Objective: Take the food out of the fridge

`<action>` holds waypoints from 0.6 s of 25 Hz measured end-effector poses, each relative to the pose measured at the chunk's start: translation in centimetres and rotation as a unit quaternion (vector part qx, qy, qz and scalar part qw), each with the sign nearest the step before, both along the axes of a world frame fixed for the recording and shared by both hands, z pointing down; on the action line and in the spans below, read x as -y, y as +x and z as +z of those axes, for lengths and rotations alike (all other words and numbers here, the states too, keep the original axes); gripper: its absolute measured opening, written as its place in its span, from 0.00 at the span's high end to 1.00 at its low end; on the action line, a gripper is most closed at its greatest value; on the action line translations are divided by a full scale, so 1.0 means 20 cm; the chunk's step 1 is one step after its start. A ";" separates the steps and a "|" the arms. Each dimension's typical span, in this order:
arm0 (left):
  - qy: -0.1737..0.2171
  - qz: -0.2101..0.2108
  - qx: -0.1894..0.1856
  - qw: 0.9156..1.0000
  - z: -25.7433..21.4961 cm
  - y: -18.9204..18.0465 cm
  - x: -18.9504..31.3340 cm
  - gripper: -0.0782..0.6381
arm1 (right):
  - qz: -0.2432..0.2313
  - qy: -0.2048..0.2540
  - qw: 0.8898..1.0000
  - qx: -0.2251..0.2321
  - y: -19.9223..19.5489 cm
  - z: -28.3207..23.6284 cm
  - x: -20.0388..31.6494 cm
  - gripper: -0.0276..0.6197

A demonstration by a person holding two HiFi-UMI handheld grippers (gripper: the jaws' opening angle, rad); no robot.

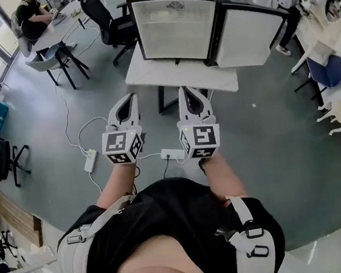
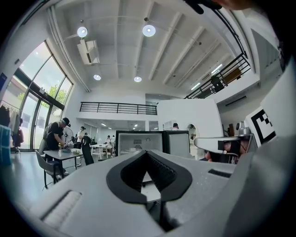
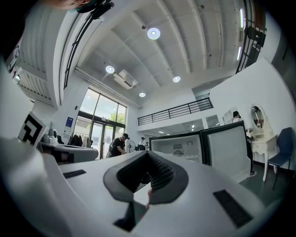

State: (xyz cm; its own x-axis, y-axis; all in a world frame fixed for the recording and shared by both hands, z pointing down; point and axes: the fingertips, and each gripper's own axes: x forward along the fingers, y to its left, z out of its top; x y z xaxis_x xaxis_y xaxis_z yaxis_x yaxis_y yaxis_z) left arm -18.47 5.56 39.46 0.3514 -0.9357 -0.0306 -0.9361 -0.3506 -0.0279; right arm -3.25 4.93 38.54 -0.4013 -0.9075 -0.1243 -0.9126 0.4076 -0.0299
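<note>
A grey floor [image 1: 282, 150] carries a white power strip [image 1: 90, 160] and a second strip [image 1: 172, 154], with white cables [image 1: 66, 120] trailing away from them. Beyond stands a white table [image 1: 151, 75]. At upper left a person [image 1: 33, 14] sits at a long desk [image 1: 60, 26], near a black office chair [image 1: 109, 23]. A blue chair [image 1: 329, 72] stands at the right. Overhead are round ceiling lights [image 2: 149, 30], a balcony railing [image 2: 118, 108] and tall windows [image 2: 44, 81].
</note>
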 end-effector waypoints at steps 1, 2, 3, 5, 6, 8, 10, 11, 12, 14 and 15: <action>0.000 0.002 0.000 1.000 0.00 -0.02 0.01 0.89 | 0.001 0.000 1.000 0.000 -0.02 0.00 0.00 0.95; -0.001 0.004 -0.001 1.000 0.01 -0.04 0.02 0.89 | 0.002 0.001 1.000 -0.001 -0.04 0.01 0.01 0.95; -0.003 0.006 -0.002 1.000 0.02 -0.06 0.03 0.89 | 0.005 0.001 1.000 -0.001 -0.06 0.01 0.01 0.95; -0.005 0.013 -0.004 1.000 0.04 -0.10 0.05 0.89 | 0.013 -0.003 1.000 -0.002 -0.09 0.03 0.01 0.95; -0.005 0.018 -0.005 1.000 0.05 -0.11 0.05 0.89 | 0.018 -0.004 1.000 -0.002 -0.10 0.04 0.00 0.95; -0.003 0.025 -0.006 1.000 0.06 -0.13 0.07 0.89 | 0.028 -0.004 1.000 -0.002 -0.12 0.05 0.00 0.95; -0.003 0.031 -0.008 0.999 0.07 -0.16 0.08 0.89 | 0.033 -0.005 0.999 -0.004 -0.15 0.06 0.00 0.95; -0.004 0.034 -0.009 0.999 0.07 -0.17 0.09 0.89 | 0.034 -0.005 0.999 -0.005 -0.16 0.06 0.00 0.95; -0.005 0.037 -0.010 0.999 0.08 -0.18 0.09 0.89 | 0.035 -0.005 0.999 -0.007 -0.18 0.06 0.01 0.95; -0.006 0.041 -0.012 0.999 0.09 -0.18 0.11 0.89 | 0.036 -0.006 0.999 -0.010 -0.18 0.07 0.03 0.95; -0.006 0.042 -0.013 0.999 0.09 -0.17 0.13 0.89 | 0.037 -0.006 0.999 -0.011 -0.18 0.07 0.04 0.95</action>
